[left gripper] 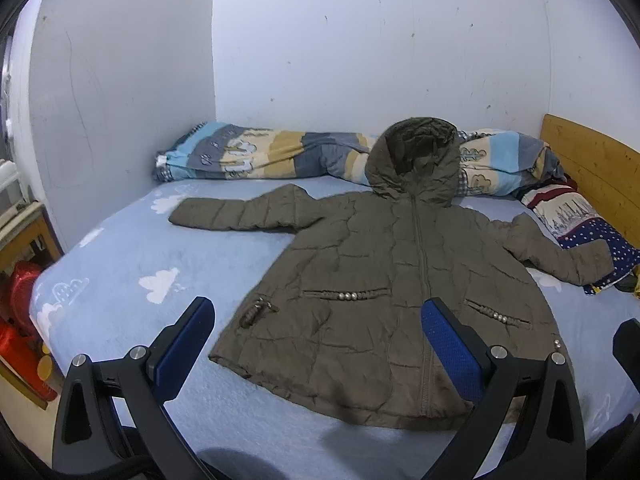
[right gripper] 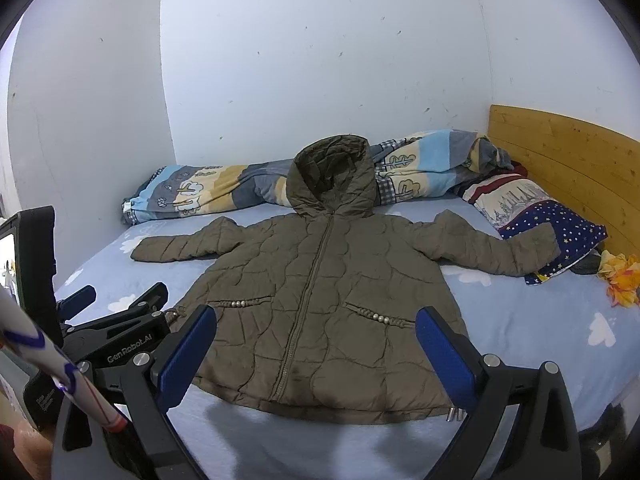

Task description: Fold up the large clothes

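The end of the olive quilted hooded jacket (right gripper: 320,300)'s sleeve on the headboard side is laid over a star-patterned pillow (right gripper: 568,220), and part of that pillow is hidden beneath it. The lower corners of the hem are partly covered by the blue pads in both wrist views. At the left edge of the left wrist view, red objects (left gripper: 20,320) are cut off and cannot be identified. An orange-yellow thing (right gripper: 620,280) beside the pillow is too blurred to name.

The jaws of the left gripper (left gripper: 316,344) are held wide apart, above the near hem; nothing is gripped, and contact with the fabric cannot be confirmed. The jaws of the right gripper (right gripper: 316,352) are likewise spread wide and empty, framing the hem.

In the right wrist view, "GenRobot.AI" is printed on the body of the left gripper; a smaller label below it cannot be read.

The jacket is spread flat, zipped, front up, on the light blue cloud-print bed (left gripper: 120,260), its hood resting against a rolled striped quilt (left gripper: 260,152) by the wall.
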